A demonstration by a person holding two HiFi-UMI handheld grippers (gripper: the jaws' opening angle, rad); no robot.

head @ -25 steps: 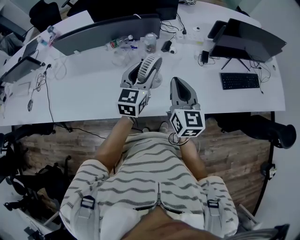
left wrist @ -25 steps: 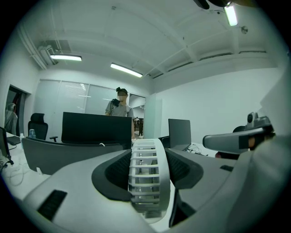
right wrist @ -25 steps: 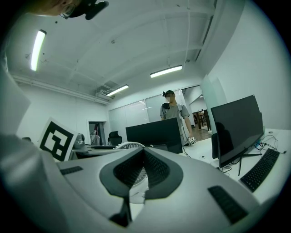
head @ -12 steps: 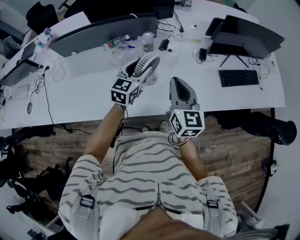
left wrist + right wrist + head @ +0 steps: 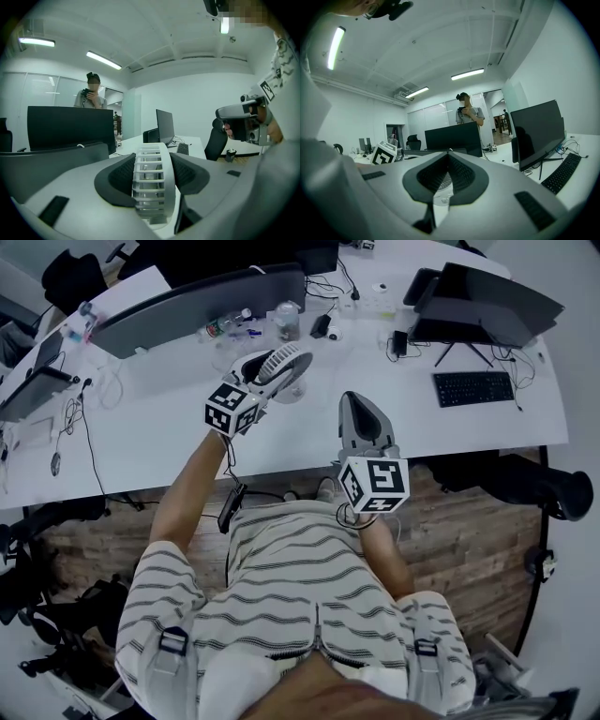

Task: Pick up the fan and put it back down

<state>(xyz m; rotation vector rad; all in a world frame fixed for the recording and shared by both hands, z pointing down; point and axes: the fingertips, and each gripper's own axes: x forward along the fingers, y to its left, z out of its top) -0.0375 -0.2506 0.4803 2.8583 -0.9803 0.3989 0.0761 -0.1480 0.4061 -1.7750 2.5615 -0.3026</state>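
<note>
Fan (image 5: pixel 151 185) is in my left gripper (image 5: pixel 152 171). Its white ribbed ring stands edge-on between the two dark pads, and the jaws are partly closed, clamping the ring from both sides. In the head view the fan is at the front end of that gripper, over the white desk (image 5: pixel 169 432) and tilted. I can't tell whether its base touches the desk.

My right gripper (image 5: pixel 449 157) is to the right of the left one and a little nearer my body, apart from the fan. Its jaws are closed, the tips meet, and nothing is held.

Ahead of the left gripper is a long curved monitor (image 5: pixel 202 304), with small clutter behind the fan. A black keyboard (image 5: pixel 469 388) lies well off to the right of the right gripper. A person stands behind the monitors, seen in both gripper views.
</note>
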